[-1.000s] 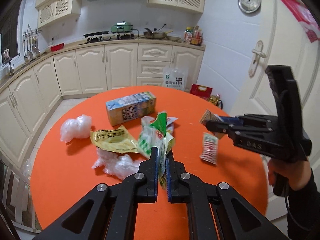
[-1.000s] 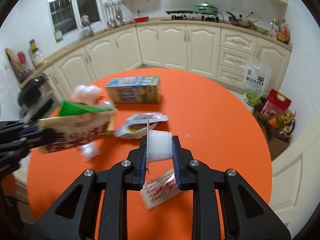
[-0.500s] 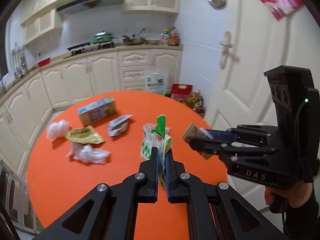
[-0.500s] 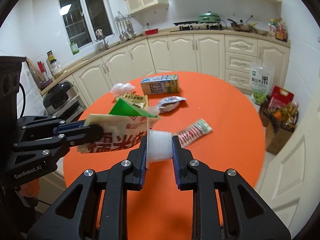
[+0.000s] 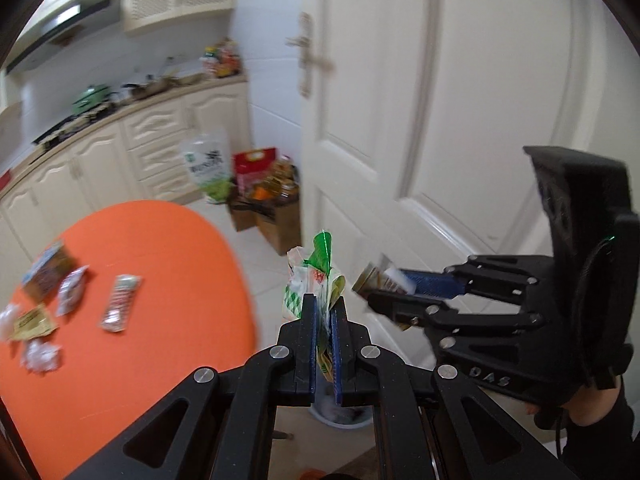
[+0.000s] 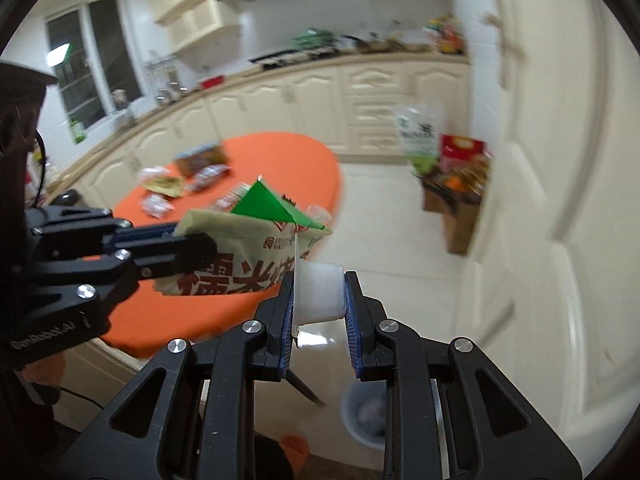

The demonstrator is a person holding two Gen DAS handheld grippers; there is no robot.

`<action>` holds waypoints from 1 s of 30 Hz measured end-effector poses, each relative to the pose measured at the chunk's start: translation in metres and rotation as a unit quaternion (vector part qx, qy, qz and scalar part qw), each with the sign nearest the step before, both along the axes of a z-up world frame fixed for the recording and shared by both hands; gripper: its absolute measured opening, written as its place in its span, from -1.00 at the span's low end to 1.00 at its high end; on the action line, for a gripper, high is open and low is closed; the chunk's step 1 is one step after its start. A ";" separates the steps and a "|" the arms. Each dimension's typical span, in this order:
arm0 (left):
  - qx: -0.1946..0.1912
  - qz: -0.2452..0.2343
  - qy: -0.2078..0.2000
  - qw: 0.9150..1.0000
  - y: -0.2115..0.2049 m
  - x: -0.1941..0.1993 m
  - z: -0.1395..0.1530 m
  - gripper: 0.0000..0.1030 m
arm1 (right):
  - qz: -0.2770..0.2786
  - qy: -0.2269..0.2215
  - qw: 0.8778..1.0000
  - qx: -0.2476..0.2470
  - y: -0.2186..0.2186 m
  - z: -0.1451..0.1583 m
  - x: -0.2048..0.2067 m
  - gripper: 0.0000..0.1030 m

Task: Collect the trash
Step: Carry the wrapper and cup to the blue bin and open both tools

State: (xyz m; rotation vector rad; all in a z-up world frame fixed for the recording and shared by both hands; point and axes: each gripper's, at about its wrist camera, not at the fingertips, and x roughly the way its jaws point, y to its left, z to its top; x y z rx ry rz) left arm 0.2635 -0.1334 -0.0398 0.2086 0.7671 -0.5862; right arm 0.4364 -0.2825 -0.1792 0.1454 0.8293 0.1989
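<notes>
Left wrist view: left gripper (image 5: pixel 324 312), jaws pressed together, pinching a bundle of snack wrappers (image 5: pixel 310 276) with a green flap on top. At 3 o'clock, the right gripper (image 5: pixel 374 294), carried off the table edge.

Right wrist view: right gripper (image 6: pixel 318 298), jaws pinching a small white plastic cup (image 6: pixel 318 290) by its sides, foil lid hanging loose at the left pad. At 9 o'clock, the left gripper (image 6: pixel 180 240) with its wrappers.

Bin (image 6: pixel 366 420): on the floor at 6 o'clock below the right jaws, holding something pale and crumpled; contents otherwise blurred.

Orange table (image 5: pixel 160 280) at 9 o'clock in the left view: a striped wrapper (image 5: pixel 120 308), a carton (image 5: pixel 46 270), a yellow packet (image 5: pixel 32 322) and clear plastic wads (image 5: pixel 40 356) lie uncollected.

Risks, judged:
- Light wrappers may flutter past the bin rim if released from this height.
- Cup may bounce out.
- Loose foil lid may snag on the pad.
</notes>
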 end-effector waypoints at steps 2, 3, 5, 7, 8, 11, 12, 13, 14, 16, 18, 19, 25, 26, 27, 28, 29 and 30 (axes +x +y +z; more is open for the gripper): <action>0.008 -0.014 0.011 1.000 -0.019 0.005 -0.010 -0.95 | -0.013 0.013 1.000 0.004 -0.016 -0.013 -0.002 -0.58; 0.014 -0.020 0.016 1.000 -0.028 0.007 -0.016 -0.95 | -0.019 0.020 1.000 0.006 -0.023 -0.021 -0.002 -0.58; 0.023 -0.029 0.031 0.999 -0.042 0.018 -0.027 -0.95 | -0.027 0.033 0.999 0.008 -0.032 -0.037 -0.001 -0.58; 0.033 -0.035 0.044 0.998 -0.057 0.027 -0.037 -0.95 | -0.039 0.049 0.998 0.009 -0.045 -0.055 0.001 -0.54; 0.039 -0.038 0.051 0.997 -0.064 0.033 -0.045 -0.95 | -0.044 0.057 0.997 0.012 -0.050 -0.063 0.003 -0.48; 0.055 -0.045 0.073 0.995 -0.084 0.048 -0.064 -0.95 | -0.054 0.075 0.996 0.023 -0.062 -0.086 0.003 -0.43; 0.059 -0.047 0.080 0.994 -0.090 0.054 -0.069 -0.95 | -0.056 0.082 0.995 0.027 -0.067 -0.095 0.004 -0.43; 0.065 -0.048 0.088 0.993 -0.096 0.060 -0.077 -0.95 | -0.058 0.086 0.994 0.028 -0.070 -0.101 0.003 -0.42; 0.069 -0.050 0.095 0.992 -0.101 0.065 -0.083 -0.95 | -0.059 0.091 0.994 0.030 -0.073 -0.107 0.003 -0.41; 0.076 -0.055 0.106 0.990 -0.115 0.077 -0.092 -0.96 | -0.062 0.098 0.993 0.032 -0.076 -0.116 0.003 -0.36; 0.082 -0.055 0.119 0.988 -0.125 0.087 -0.101 -0.95 | -0.069 0.108 0.991 0.027 -0.079 -0.124 0.003 -0.31; 0.082 -0.055 0.123 0.987 -0.130 0.093 -0.104 -0.94 | -0.070 0.111 0.991 0.030 -0.081 -0.127 0.003 -0.31; 0.074 -0.049 0.152 0.984 -0.144 0.118 -0.117 -0.86 | -0.078 0.122 0.989 0.029 -0.089 -0.136 -0.002 -0.27; 0.070 -0.048 0.154 0.984 -0.146 0.121 -0.117 -0.81 | -0.078 0.122 0.989 0.030 -0.089 -0.135 -0.003 -0.20; 0.069 -0.047 0.155 0.984 -0.143 0.123 -0.118 -0.80 | -0.078 0.122 0.989 0.033 -0.089 -0.134 -0.004 -0.15; 0.067 -0.046 0.154 0.985 -0.144 0.124 -0.116 -0.76 | -0.079 0.121 0.989 0.033 -0.090 -0.133 -0.005 -0.10; 0.066 -0.045 0.152 0.985 -0.142 0.123 -0.113 -0.66 | -0.079 0.121 0.989 0.032 -0.089 -0.132 -0.006 -0.10; 0.068 -0.043 0.150 0.985 -0.141 0.124 -0.112 -0.61 | -0.079 0.119 0.989 0.032 -0.089 -0.129 -0.007 -0.10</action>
